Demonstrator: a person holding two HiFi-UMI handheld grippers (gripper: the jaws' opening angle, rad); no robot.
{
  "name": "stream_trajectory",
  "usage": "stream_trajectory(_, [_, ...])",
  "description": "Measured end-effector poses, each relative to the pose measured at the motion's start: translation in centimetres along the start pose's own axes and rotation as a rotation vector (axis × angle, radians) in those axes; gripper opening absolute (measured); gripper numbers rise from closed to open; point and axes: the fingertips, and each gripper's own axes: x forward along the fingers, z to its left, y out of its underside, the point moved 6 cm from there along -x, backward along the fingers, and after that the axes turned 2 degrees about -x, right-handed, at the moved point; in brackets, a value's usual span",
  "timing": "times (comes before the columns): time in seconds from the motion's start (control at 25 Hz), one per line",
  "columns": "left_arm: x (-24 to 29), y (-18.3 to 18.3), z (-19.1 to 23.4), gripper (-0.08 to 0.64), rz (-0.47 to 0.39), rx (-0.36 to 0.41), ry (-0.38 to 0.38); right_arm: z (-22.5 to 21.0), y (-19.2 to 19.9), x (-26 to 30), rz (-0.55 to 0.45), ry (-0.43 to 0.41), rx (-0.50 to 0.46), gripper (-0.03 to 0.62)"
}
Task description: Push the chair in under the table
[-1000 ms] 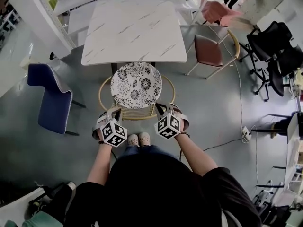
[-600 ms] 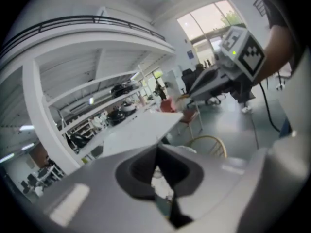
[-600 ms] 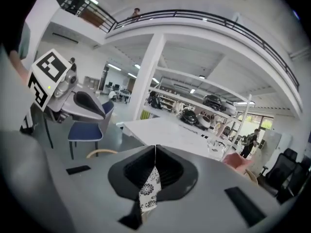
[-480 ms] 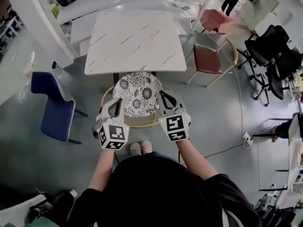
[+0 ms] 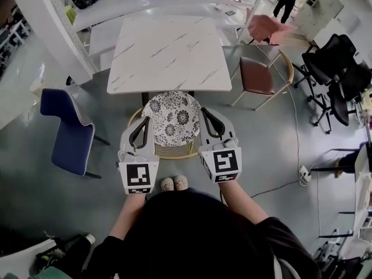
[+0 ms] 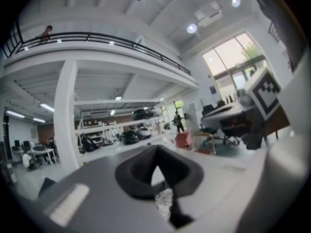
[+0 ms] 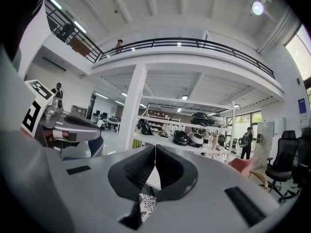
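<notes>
The chair has a round black-and-white floral seat [image 5: 171,116] and a curved rattan back [image 5: 168,152]. Its front is tucked just under the near edge of the white marble table [image 5: 168,51]. My left gripper [image 5: 142,127] is held above the chair's left side, shut and empty. My right gripper [image 5: 207,120] is above the right side, also shut on nothing. Both point level toward the table and neither touches the chair. In the left gripper view the left gripper's [image 6: 156,152] jaws meet, as do the right gripper's [image 7: 155,152] jaws in the right gripper view, with a sliver of floral seat [image 7: 146,205] below.
A blue chair [image 5: 67,129] stands to the left and a brown wood-framed chair [image 5: 258,63] at the table's right. A pink chair [image 5: 270,13] and black office chairs [image 5: 340,63] stand farther right. A power strip [image 5: 302,170] with its cable lies on the floor. The person's feet [image 5: 173,183] are behind the chair.
Both grippers have risen from beside the chair's back and swung from pointing down to pointing level. The chair stands where it was relative to the table.
</notes>
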Motion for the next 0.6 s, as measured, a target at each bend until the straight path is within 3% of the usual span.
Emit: stream_trajectory(0.6, [-1.3, -1.0, -0.5, 0.008, -0.039, 0.010, 0.002, 1.2, -0.3, -1.0, -0.023, -0.014, 0.019, 0.021])
